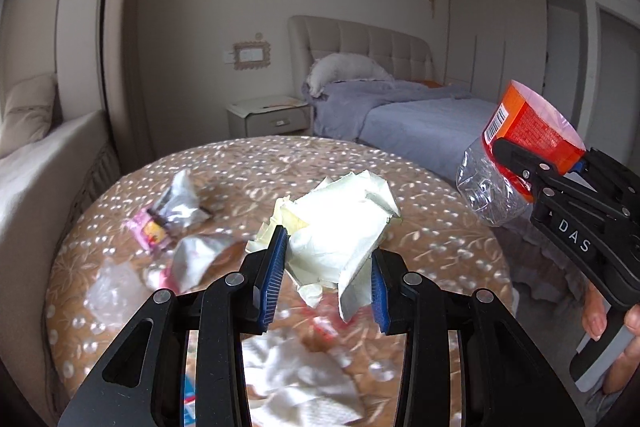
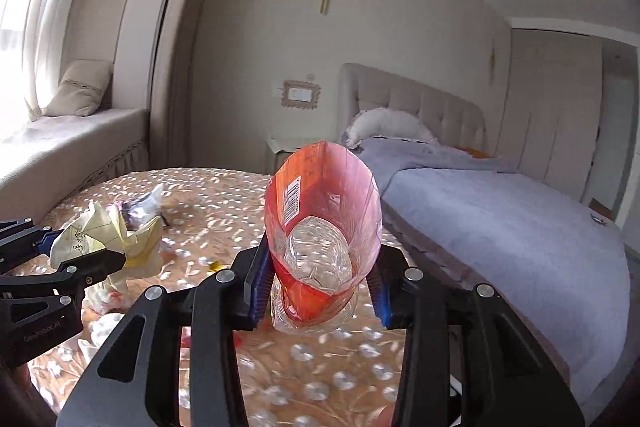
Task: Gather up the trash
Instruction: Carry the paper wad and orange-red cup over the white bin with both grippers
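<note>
Carry step — my left gripper point(image 1: 328, 267) pinches crumpled paper point(image 1: 340, 223), my right gripper point(image 2: 320, 287) clamps a squashed bottle point(image 2: 320, 227), both lifted above the worktop point(image 1: 420, 195). Next: find a bin — none visible. Wrappers point(image 1: 176, 211), seemingly foil, remain.

The litter on the round worktop point(image 1: 432, 227) is smeared by motion in the left wrist view, so the pale wrappers point(image 1: 184, 203) and the white heap point(image 1: 296, 383) at the lower edge cannot be told apart clearly, and a blue-and-white item point(image 1: 188, 403) is largely hidden behind the left tongs point(image 1: 326, 281). In the right wrist view the lower end of the crushed bottle point(image 2: 316, 267) is covered by its orange label, while the bed point(image 2: 520, 235) is cut off at the right edge
</note>
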The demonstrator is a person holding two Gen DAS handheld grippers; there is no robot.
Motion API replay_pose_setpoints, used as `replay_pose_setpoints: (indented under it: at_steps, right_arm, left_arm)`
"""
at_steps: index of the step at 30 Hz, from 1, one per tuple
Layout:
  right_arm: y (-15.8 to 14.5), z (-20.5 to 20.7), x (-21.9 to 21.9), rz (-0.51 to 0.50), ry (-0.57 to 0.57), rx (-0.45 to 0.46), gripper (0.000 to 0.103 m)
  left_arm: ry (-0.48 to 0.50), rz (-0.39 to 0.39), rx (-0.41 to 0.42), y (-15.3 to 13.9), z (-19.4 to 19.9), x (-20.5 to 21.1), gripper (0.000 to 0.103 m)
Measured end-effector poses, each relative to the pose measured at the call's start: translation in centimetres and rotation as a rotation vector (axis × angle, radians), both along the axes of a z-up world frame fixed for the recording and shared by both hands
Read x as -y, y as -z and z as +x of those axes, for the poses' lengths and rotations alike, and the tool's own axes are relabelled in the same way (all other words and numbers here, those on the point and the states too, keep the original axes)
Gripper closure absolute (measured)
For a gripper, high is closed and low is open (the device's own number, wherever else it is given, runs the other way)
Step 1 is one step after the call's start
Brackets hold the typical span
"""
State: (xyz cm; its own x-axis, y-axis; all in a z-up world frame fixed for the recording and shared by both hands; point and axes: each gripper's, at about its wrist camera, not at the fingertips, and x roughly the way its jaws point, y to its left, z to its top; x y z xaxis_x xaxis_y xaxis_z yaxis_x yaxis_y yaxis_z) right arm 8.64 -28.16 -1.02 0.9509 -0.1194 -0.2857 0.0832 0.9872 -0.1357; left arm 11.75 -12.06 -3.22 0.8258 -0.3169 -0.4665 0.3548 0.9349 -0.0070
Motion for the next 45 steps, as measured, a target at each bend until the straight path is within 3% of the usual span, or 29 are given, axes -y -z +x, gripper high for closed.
replay_pose_setpoints:
  at_steps: [9, 18, 30, 38, 45]
  right_arm:
    - [2.1, -3.6, 9.4, 0.011, 0.225, -0.022, 0.06]
    - [5.6, -4.7, 17.2, 0.039, 0.401, -0.049, 0.06]
    - [11.2, -2.6, 24.6, 0.065, 0.486, -0.148, 0.06]
    - [15.3, 0.3, 26.6, 0.077, 0.441, -0.213, 0.06]
    - [18.6, 2.7, 28.0, 0.1, 0.415, -0.261, 0.06]
  left_arm:
    - [0.276, 0.008, -0.016, 1.0, -1.3, 13.4, 0.066]
    - [0.423, 0.058, -0.095, 4.7, -0.8, 23.8, 0.066]
    - [0.445, 0.155, -0.218, 12.6, 1.3, 34.3, 0.066]
    - [0.416, 0.174, -0.343, 18.9, 4.4, 37.5, 0.066]
    - [0.401, 0.221, -0.394, 21.9, 6.1, 38.5, 0.064]
